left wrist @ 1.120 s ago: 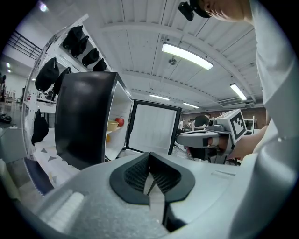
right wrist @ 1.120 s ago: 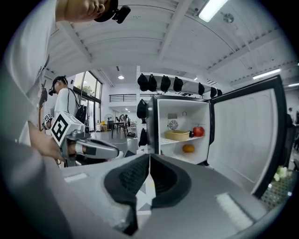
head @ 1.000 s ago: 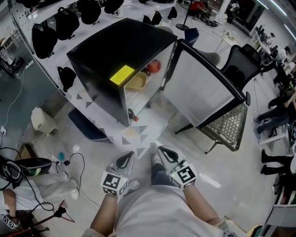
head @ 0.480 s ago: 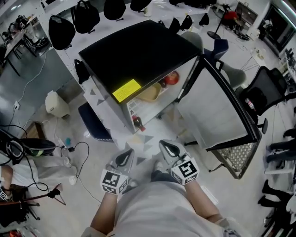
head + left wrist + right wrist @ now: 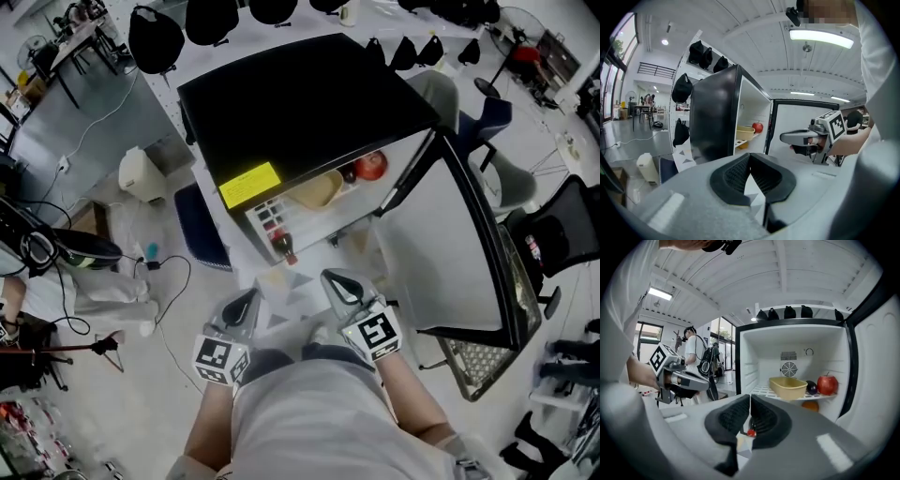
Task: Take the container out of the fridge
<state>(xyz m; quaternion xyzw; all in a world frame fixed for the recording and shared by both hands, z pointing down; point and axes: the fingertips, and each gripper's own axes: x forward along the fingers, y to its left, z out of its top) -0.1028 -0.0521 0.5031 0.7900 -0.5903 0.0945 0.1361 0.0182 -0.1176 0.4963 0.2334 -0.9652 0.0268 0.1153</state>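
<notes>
Although the fridge (image 5: 300,103) stands open, its black top hides much of the yellow container (image 5: 788,386) in the head view. The right gripper view shows the container whole on the upper shelf, near a red apple (image 5: 827,384). The left tool (image 5: 749,157) and right tool (image 5: 750,397) have their jaws together, empty, well short of the container.

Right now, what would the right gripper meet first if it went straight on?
Probably the fridge shelf, just left of the yellow container: the right gripper aims into the open fridge, and nothing nearer shows. Depth is unclear.
</notes>
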